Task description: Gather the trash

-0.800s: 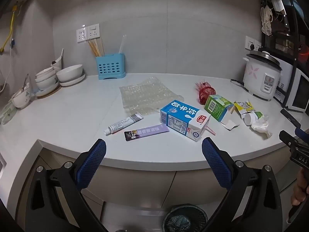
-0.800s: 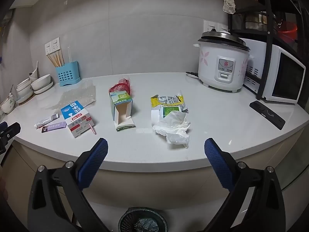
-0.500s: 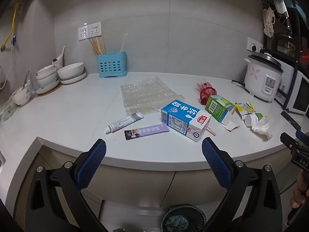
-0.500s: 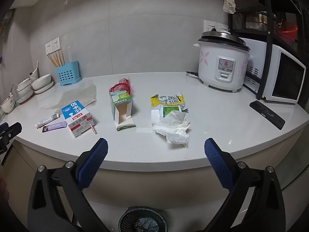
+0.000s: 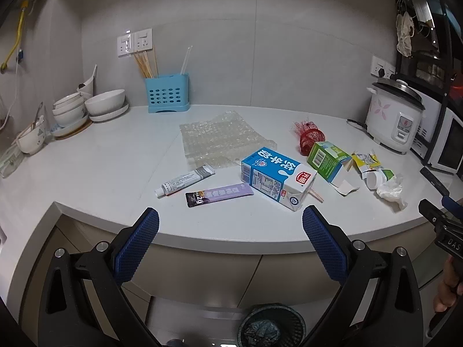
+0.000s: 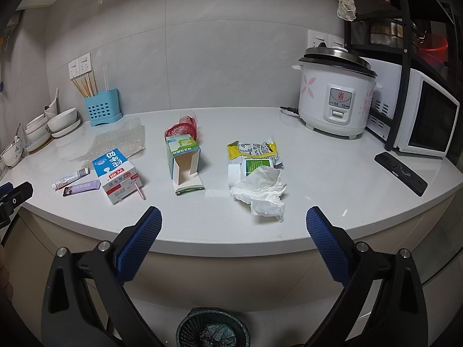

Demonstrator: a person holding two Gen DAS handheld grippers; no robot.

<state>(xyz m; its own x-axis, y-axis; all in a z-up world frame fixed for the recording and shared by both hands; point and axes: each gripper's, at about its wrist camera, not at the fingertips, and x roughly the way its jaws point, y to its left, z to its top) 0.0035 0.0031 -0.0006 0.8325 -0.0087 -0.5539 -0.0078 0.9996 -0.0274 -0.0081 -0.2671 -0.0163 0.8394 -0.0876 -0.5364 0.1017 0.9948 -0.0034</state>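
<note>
So from where I sit, both sets of jaws stand wide apart with nothing between them, hanging short of the tabletop edge and tipped down toward it.

Ahead of my left gripper, going left to right: the white tube lies at about eleven o'clock, its long axis slanting from the cap at lower left up to the grey crimped end at upper right. Just beside it, at twelve, the purple sachet lies nearly crosswise, dark end to the left. Behind both, the bubble wrap lies flat. At one o'clock the blue milk carton lies on its side, its gabled top pointing to the lower right, with a pink straw sticking out there.

Ahead of my right gripper: the green box at eleven o'clock, its opened end and flap facing me, the red netting touching it behind. At twelve to one, the crumpled tissue lies nearest the jaws, against a white bottle with a green label and a yellow wrapper behind it.

Below the tabletop, on the floor, the waste basket sits at six o'clock.

Against the earlier frames, the left view has tilted slightly, the trash riding a little lower; the right view matches, and nothing on the tabletop has moved.
</note>
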